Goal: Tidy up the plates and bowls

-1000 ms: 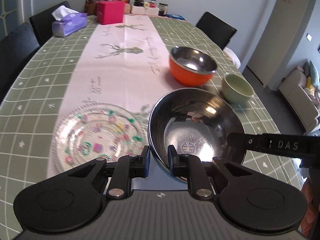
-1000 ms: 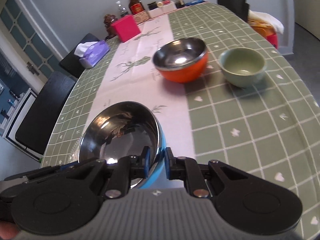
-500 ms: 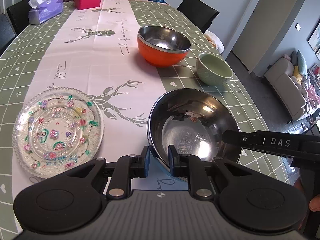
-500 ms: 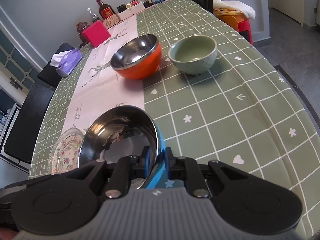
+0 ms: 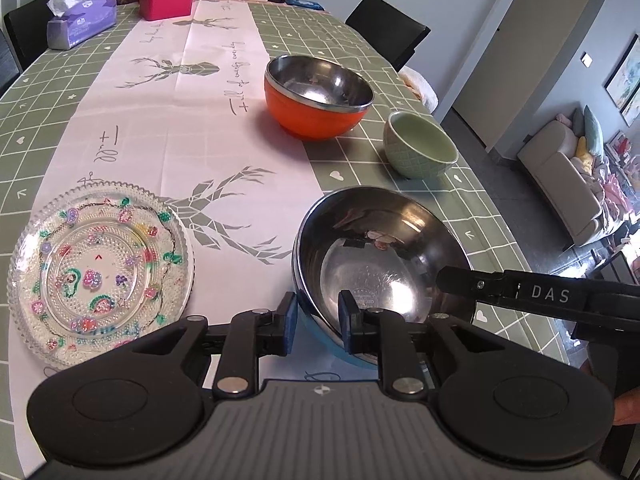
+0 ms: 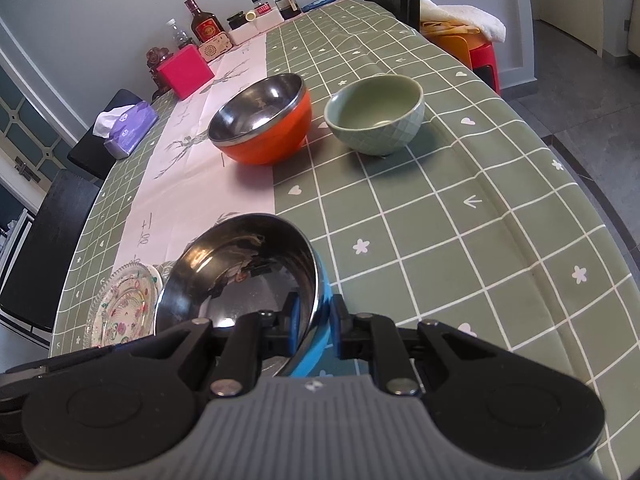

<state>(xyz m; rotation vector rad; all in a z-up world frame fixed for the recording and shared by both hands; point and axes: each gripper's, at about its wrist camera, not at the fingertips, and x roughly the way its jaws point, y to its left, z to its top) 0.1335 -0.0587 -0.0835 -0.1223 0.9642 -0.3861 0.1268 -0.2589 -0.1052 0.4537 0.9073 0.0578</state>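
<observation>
- The blue steel bowl (image 5: 384, 264) now rests on the tabletop (image 5: 168, 128), lower than a second ago, beside the glass plate (image 5: 100, 276).
- My left gripper (image 5: 318, 322) and right gripper (image 6: 314, 322) are opening, the rim between their loosened pads: bowl placed.

Daylight is filling both views evenly, bright and sharp, with no motion blur. White glare is sitting inside the blue steel bowl (image 5: 380, 264), and a fainter sheen is showing in the orange bowl (image 5: 318, 96) beyond it. Soft shadows are falling on the counter (image 5: 168, 128) at the near left foot of the orange bowl and under the green bowl (image 6: 374, 118). The fisheye lenses are bending the counter's grid lines and are darkening the corners.
</observation>
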